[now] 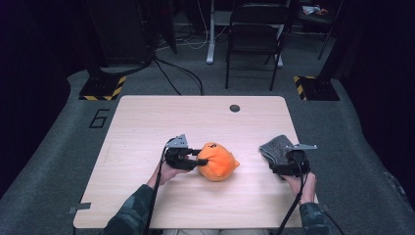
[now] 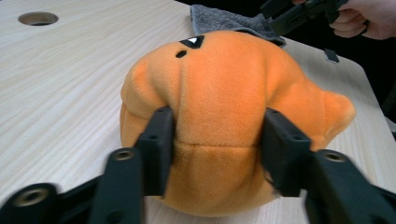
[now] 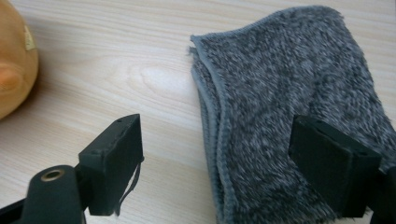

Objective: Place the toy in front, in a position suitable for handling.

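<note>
- Plush toy (image 1: 219,161): orange, rounded, lying on the table (image 1: 147,122) a little nearer the person's edge than the middle. In the left gripper view the plush toy (image 2: 224,116) shows a small black mark with a white patch on its upper surface and a stubby lobe at its right side.
- Left gripper (image 1: 201,159): held level in the left hand (image 1: 169,171), pointing across the table at the plush toy from its left side.
- Left jaws: at a middling spread, one on each flank of the plush toy. In the left gripper view the fabric bulges between the two pads and dents where each pad meets it, so both pads press on the plush.
- Left gripper (image 2: 217,149) sits low on the plush toy, near its base and close to the tabletop.
- Cloth (image 1: 278,148): grey, fluffy, folded, lying near the table's right edge, well apart from the plush toy.
- Right gripper (image 1: 288,166): held in the right hand (image 1: 306,186) at the near end of the cloth.
- Right jaws: standing wide. In the right gripper view one jaw is over bare wood beside the folded edge, the other is over the cloth (image 3: 289,102); the right gripper (image 3: 233,163) does not squeeze the fabric.
- Whether the jaw over the cloth touches the pile cannot be told.
- Hole (image 1: 235,108): a round opening in the tabletop near the far edge, away from both items.
</note>
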Tool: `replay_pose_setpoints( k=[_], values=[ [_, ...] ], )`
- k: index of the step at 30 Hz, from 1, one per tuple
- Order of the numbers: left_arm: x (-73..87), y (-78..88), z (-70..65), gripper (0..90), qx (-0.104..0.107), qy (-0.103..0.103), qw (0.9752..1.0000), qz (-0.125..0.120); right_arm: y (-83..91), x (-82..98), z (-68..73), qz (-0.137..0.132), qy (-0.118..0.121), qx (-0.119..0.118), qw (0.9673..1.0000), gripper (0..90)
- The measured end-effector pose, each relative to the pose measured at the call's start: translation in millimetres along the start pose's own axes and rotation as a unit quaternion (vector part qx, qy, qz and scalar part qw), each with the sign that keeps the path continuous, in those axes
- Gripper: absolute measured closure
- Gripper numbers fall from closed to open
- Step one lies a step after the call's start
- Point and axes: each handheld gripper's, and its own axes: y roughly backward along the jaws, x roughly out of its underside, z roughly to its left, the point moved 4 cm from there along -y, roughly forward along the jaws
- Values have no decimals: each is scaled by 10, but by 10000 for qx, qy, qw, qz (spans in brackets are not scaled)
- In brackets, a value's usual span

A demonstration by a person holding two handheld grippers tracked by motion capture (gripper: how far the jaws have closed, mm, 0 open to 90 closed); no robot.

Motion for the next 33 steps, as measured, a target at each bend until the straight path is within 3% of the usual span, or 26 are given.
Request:
replay_pose_setpoints(
  k=[7, 10, 11, 13, 17, 18, 19, 23, 24, 28, 30, 33],
  values=[
    [-21, 126, -64, 273, -249, -7, 9997, -25, 11, -132, 91, -208, 297, -216, 9991, 171],
    [-22, 208, -107, 250, -415, 50, 9991, -58, 8, -179, 138, -236, 325, -284, 9988, 171],
    [-16, 236, -135, 243, -602, 52, 9982, -68, 8, -206, 161, -266, 389, -342, 9983, 172],
    [3, 274, -199, 227, -773, 90, 9969, -95, -1, -299, 270, -346, 519, -535, 9966, 172],
    [55, 283, -371, 223, -1323, 124, 9911, -55, -35, -371, 406, -384, 694, -725, 9942, 174],
    [65, 274, -424, 227, -1305, 112, 9914, -65, -50, -391, 456, -382, 736, -800, 9933, 174],
    [71, 265, -465, 223, -1425, 111, 9897, -57, -64, -411, 508, -398, 776, -862, 9925, 176],
    [88, 185, -618, 237, -1631, 209, 9863, -93, -95, -478, 706, -439, 1000, -1230, 9864, 201],
    [98, 161, -651, 238, -1631, 178, 9865, -12, -98, -493, 762, -443, 1053, -1329, 9845, 213],
    [124, 77, -688, 246, -1723, 206, 9848, 98, -141, -552, 965, -471, 1295, -1834, 9733, 274],
    [138, 44, -676, 255, -1682, 254, 9853, 130, -182, -568, 1038, -457, 1438, -2041, 9673, 304],
    [168, -4, -651, 271, -1673, 331, 9852, 189, -244, -579, 1105, -374, 1525, -2261, 9614, 368]
  ],
)
